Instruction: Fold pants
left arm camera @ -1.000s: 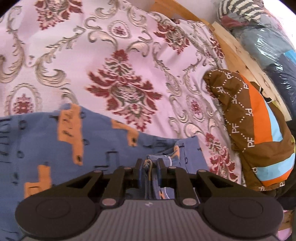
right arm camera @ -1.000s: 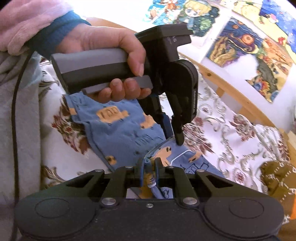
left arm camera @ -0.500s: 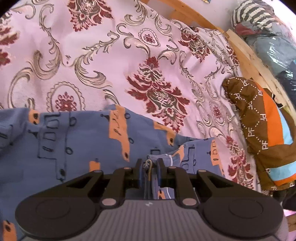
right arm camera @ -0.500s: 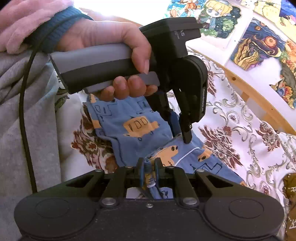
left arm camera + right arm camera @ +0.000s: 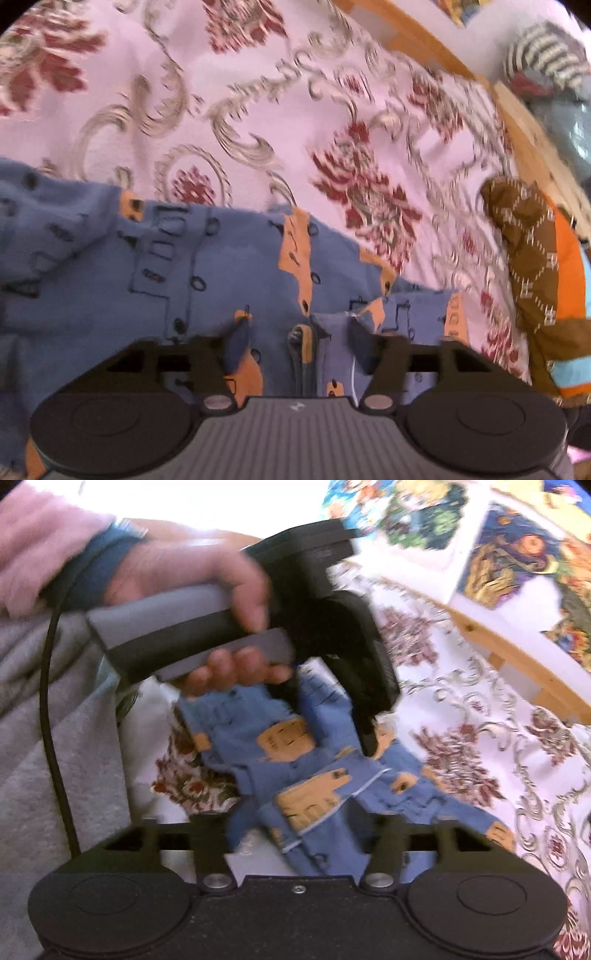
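The floral bedspread (image 5: pixel 258 92) fills the field ahead of my claws. On it lie the blue pants (image 5: pixel 221 280), spread before and beneath both claws. My left claw (image 5: pixel 300 341) is opening, jaws apart, a fabric fold between them, unpressed. My right claw (image 5: pixel 300 830) is likewise opening over the hem. A brown patterned cushion (image 5: pixel 535 258) lies right of my left claw.

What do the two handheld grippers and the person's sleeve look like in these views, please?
The left gripper has black linkage fingers with blue pads and a ribbed grey body. The right gripper is alike, with a darker body and a small screw. Seen from the right wrist, the left gripper has a grey and black handle, and a black cable hangs beside it. The sleeve is fluffy pink over a dark blue cuff.
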Tool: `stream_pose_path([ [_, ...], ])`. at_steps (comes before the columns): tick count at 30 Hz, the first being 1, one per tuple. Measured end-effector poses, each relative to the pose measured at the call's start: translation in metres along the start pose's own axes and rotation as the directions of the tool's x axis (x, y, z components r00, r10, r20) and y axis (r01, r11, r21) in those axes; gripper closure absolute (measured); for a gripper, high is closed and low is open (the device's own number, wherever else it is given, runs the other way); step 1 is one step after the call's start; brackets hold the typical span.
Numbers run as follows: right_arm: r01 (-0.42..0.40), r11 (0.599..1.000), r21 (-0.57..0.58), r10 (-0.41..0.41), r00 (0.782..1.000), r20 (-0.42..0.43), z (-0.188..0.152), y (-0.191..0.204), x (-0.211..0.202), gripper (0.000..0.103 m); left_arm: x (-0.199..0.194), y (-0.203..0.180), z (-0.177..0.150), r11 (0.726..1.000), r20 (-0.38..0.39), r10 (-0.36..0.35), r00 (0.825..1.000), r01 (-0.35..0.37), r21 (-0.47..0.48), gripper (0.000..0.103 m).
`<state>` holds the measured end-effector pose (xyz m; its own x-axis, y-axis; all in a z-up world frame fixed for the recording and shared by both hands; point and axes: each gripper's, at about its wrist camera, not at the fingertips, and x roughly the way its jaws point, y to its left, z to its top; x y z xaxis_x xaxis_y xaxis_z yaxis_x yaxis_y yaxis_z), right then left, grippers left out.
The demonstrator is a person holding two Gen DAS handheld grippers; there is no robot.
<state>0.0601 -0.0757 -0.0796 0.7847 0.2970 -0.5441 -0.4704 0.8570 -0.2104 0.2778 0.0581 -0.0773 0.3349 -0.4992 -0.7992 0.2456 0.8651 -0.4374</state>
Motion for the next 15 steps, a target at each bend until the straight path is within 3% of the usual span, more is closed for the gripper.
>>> stream_pose_path([
  [1, 0.011, 1.000, 0.021, -0.011, 1.000, 0.017, -0.002, -0.007, -0.007, 0.015, -0.008, 0.000, -0.002, 1.000, 0.024, 0.010, 1.000, -0.009, -0.016, 0.009],
  [2, 0.033, 0.998, 0.046, -0.035, 0.999, 0.028, -0.004, -0.014, -0.013, 0.004, -0.016, -0.001, -0.005, 0.999, 0.049, 0.025, 0.998, -0.024, -0.032, 0.004],
  [3, 0.074, 0.995, 0.068, -0.076, 0.997, 0.034, -0.008, -0.023, -0.020, 0.001, -0.027, -0.004, -0.011, 0.998, 0.082, 0.047, 0.996, -0.044, -0.047, 0.000],
  [6, 0.230, 0.970, 0.075, -0.231, 0.973, 0.011, -0.016, -0.046, -0.027, 0.001, -0.055, -0.014, -0.032, 0.995, 0.162, 0.094, 0.982, -0.087, -0.049, 0.000],
  [7, 0.303, 0.951, 0.055, -0.303, 0.953, -0.011, -0.020, -0.054, -0.026, 0.001, -0.062, -0.022, -0.042, 0.993, 0.188, 0.117, 0.975, -0.111, -0.043, 0.000],
  [9, 0.458, 0.889, 0.015, -0.456, 0.887, -0.066, -0.029, -0.073, -0.017, 0.001, -0.066, -0.041, -0.060, 0.984, 0.234, 0.176, 0.956, -0.176, -0.023, 0.000],
  [10, 0.486, 0.874, 0.020, -0.483, 0.871, -0.094, -0.034, -0.084, -0.013, 0.001, -0.063, -0.050, -0.068, 0.976, 0.245, 0.211, 0.946, -0.215, -0.010, 0.000],
  [13, 0.483, 0.871, 0.094, -0.470, 0.873, -0.126, -0.045, -0.108, -0.009, 0.001, -0.033, -0.066, -0.082, 0.940, 0.199, 0.323, 0.925, -0.338, 0.048, 0.000],
  [15, 0.461, 0.881, 0.106, -0.442, 0.882, -0.166, -0.050, -0.114, -0.001, 0.001, -0.007, -0.064, -0.080, 0.902, 0.067, 0.424, 0.903, -0.427, 0.055, 0.000],
])
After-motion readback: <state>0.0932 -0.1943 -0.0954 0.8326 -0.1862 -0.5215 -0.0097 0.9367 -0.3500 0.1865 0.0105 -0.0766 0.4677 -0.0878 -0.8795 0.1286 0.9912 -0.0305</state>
